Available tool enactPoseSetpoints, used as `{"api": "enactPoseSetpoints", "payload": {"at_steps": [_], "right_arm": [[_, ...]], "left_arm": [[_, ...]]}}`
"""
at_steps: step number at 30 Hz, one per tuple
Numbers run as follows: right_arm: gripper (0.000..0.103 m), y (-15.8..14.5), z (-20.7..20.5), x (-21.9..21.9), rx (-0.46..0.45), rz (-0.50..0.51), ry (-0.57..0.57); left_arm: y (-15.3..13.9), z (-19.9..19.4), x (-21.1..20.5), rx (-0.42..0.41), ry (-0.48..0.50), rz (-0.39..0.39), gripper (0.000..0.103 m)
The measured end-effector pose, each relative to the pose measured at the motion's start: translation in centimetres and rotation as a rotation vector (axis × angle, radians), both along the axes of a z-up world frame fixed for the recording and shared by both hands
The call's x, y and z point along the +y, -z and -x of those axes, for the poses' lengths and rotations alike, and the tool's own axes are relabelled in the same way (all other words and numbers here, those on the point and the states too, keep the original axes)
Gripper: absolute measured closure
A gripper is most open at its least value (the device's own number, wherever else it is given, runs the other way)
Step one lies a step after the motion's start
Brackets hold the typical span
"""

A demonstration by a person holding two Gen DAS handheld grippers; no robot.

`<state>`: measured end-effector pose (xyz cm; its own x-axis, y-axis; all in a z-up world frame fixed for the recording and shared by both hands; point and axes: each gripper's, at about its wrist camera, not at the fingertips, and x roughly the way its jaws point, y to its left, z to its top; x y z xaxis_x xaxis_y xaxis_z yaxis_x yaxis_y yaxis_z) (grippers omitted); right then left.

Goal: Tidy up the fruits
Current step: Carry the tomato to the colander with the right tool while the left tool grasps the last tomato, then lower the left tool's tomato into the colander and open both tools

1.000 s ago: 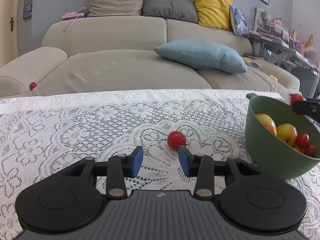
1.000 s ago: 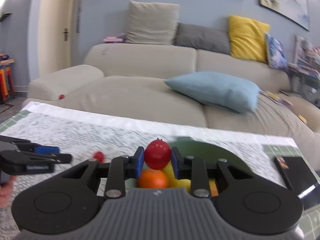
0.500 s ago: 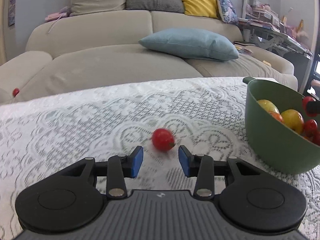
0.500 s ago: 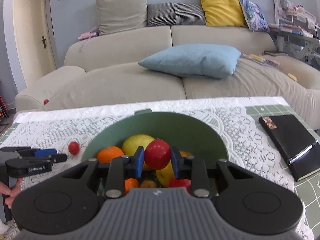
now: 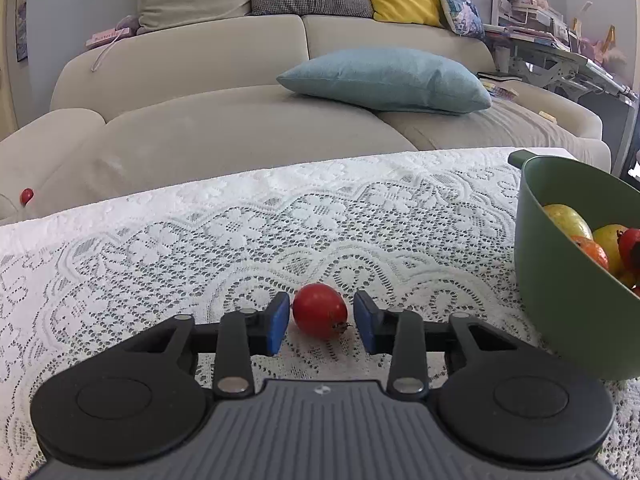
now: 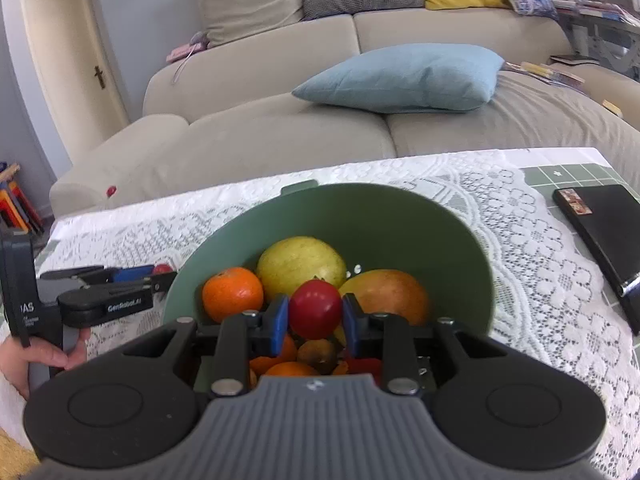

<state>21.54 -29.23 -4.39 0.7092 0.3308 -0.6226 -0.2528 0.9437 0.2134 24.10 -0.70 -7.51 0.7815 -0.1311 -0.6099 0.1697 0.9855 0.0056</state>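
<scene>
Between my left fingers (image 5: 321,322) lies a small red fruit (image 5: 319,311) on the lace-covered bench (image 5: 200,248), and that is what the coming move turns on. It sits slightly toward the left pad, nearly touching it, with a clear gap to the right pad. Its long axis runs roughly across the opening, the dry stem end pointing at the right pad. The jaws have just been closing around it, but neither pad presses on it yet, so I count these fingers as still apart. From the right wrist view, the left gripper (image 6: 132,276) reaches in low from the side, just beside the outer wall of the green bowl (image 6: 400,216), with a hand (image 6: 44,356) gripping its handle. It tilts down toward the cloth.

My right gripper (image 6: 315,316) is clamped on another red fruit (image 6: 315,308) and holds it over the bowl's contents: an orange (image 6: 232,292), a yellow-green fruit (image 6: 300,262) and a mango-like fruit (image 6: 388,290). It also points downward into the bowl, so I judge that a release here would drop the fruit among the others.

For the left side, I would finish closing evenly; the off-centre fruit may roll toward the right pad as the pads meet it. The bowl is near, to the right.
</scene>
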Motion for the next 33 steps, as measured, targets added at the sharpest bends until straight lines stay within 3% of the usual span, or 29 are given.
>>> {"api": "enactPoseSetpoints", "payload": {"at_steps": [6,13,24,33], "right_arm": [[0.077,0.1,0.0,1.5,-0.019,0.100,-0.026],[0.077,0.2,0.0,2.4,-0.035,0.171,-0.052],[0.065,-0.2,0.3,1.9,-0.056,0.130,-0.042],[0.028,-2.1,1.5,-1.0,-0.138,0.016,0.107]], "left_arm": [[0.1,0.0,0.0,-0.003,-0.005,0.005,0.070],[-0.1,0.1,0.0,-0.007,-0.024,0.002,0.071],[-2.4,1.9,0.1,-0.029,-0.033,0.036,0.071],[-6.7,4.8,-2.9,-0.059,0.098,0.035,0.071]]}}
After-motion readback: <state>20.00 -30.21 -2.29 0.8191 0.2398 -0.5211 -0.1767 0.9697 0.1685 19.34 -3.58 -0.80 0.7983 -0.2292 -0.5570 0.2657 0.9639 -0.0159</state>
